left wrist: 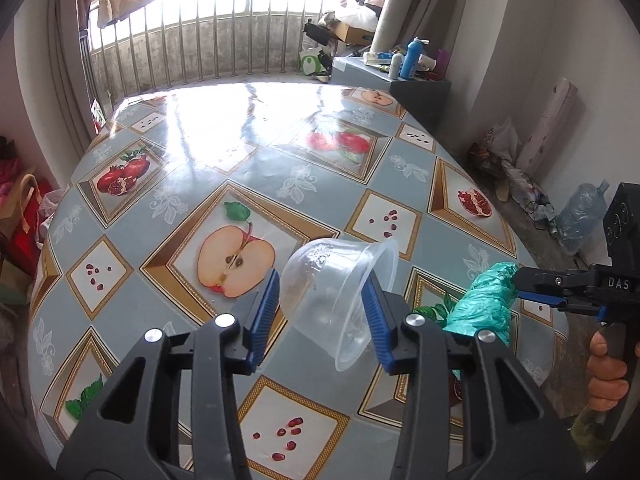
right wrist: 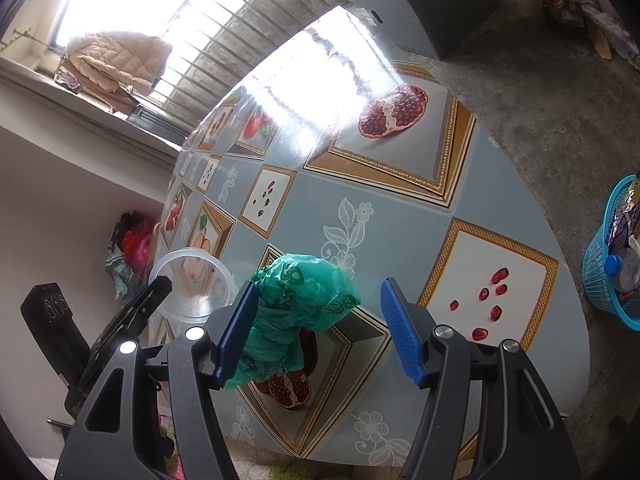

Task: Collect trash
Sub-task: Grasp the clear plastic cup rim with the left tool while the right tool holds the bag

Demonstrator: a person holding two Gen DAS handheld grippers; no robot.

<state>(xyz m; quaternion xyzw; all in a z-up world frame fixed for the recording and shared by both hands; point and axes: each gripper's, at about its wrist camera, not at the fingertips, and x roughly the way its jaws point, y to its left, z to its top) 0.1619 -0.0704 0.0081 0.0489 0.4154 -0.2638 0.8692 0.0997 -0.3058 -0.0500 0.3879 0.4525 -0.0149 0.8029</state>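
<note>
A clear plastic bowl (left wrist: 336,292) lies on its side between the blue pads of my left gripper (left wrist: 322,308), mouth toward the lower right; the jaws stand wide around it and I cannot see them pressing it. The bowl also shows in the right wrist view (right wrist: 192,284). A crumpled green plastic bag (right wrist: 304,304) lies on the table between the fingers of my right gripper (right wrist: 320,320), against the left pad; the right pad is well clear of it. In the left wrist view the bag (left wrist: 484,300) sits at the tip of the right gripper (left wrist: 520,284).
The round table (left wrist: 240,152) has a glossy fruit-print cover. A blue basket (right wrist: 612,256) holding trash stands on the floor at the right. A grey cabinet (left wrist: 400,76) with bottles stands behind the table. Bags lie on the floor at left and right.
</note>
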